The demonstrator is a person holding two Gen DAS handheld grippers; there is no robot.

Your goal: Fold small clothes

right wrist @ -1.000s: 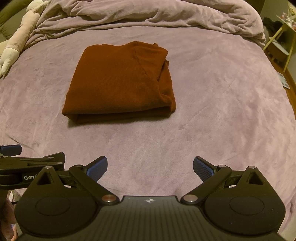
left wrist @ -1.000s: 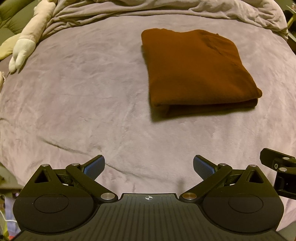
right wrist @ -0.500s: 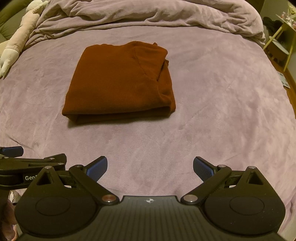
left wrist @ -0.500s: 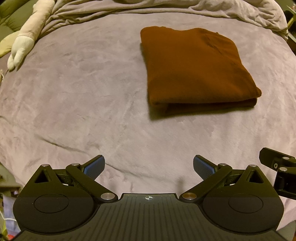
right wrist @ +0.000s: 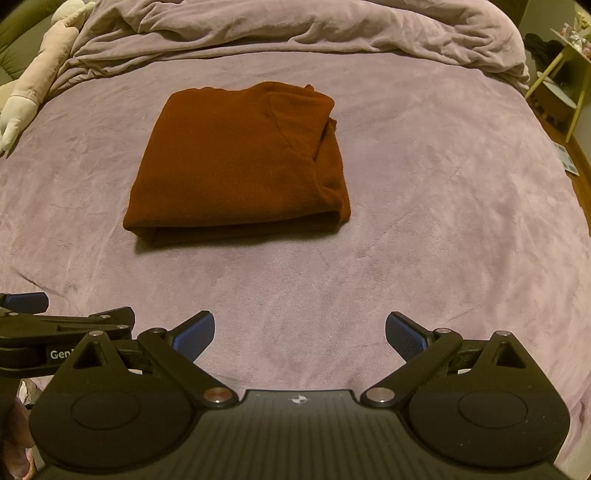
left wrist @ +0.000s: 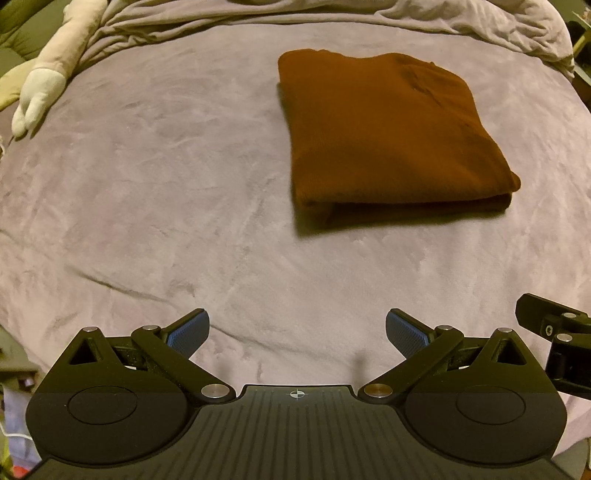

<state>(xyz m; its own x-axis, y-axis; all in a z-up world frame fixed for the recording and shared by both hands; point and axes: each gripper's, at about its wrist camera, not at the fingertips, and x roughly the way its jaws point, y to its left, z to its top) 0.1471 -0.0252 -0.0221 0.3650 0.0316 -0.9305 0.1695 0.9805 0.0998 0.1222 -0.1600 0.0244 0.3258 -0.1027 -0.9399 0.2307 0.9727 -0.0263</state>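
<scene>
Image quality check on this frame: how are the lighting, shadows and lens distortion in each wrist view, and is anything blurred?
Left wrist view: dim, warm light; the folded brown garment casts a dark shadow on its near side; fisheye bends the purple blanket into a dome; slight softness at the garment's left edge. Right wrist view: same warm cast, the same near-side shadow, sharp centre, corners vignetted and stretched.

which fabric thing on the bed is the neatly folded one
The rust-brown garment, folded into a flat rectangle mid-bed. The lilac duvet behind it is bunched and wrinkled, and the lilac blanket under it is spread out in a single layer.
</scene>
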